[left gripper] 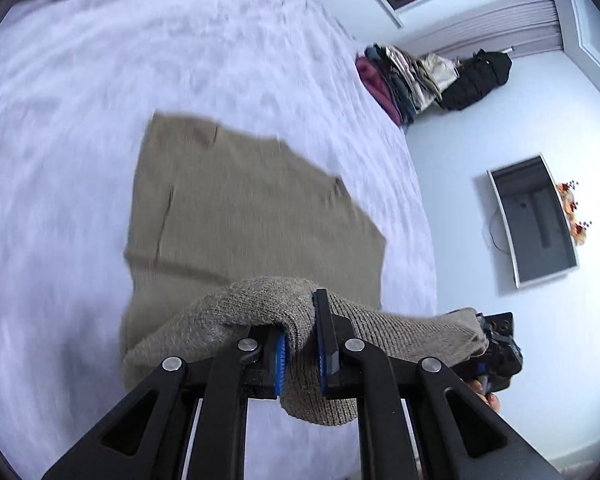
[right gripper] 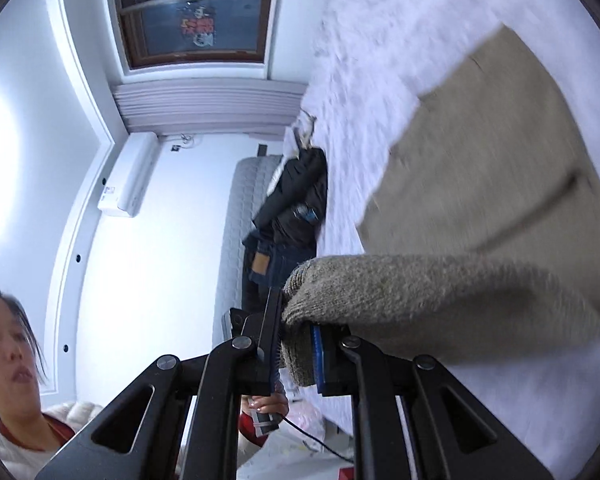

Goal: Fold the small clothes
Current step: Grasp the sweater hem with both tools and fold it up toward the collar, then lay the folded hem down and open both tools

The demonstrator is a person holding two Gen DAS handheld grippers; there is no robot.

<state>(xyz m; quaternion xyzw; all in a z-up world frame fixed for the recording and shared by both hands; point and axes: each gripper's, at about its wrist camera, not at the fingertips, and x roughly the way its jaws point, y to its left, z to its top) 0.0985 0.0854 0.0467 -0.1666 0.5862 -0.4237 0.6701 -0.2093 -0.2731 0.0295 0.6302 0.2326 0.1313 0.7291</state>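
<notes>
A tan knit garment (left gripper: pixel 236 216) lies flat on the white bed (left gripper: pixel 80 120), its near edge lifted. My left gripper (left gripper: pixel 300 354) is shut on that lifted edge, with the knit bunched over its fingers. My right gripper (right gripper: pixel 294 354) is shut on another corner of the same garment (right gripper: pixel 500 168). It also shows at the right in the left wrist view (left gripper: pixel 496 344), level with my left gripper. The knit hangs stretched between the two grippers above the bed (right gripper: pixel 360 60).
A pile of folded clothes (left gripper: pixel 396 76) sits at the bed's far edge beside a black bag (left gripper: pixel 476 80). Dark clothes (right gripper: pixel 292 208) lie by the bed's side. A person (right gripper: pixel 16 360) is at the left of the right wrist view.
</notes>
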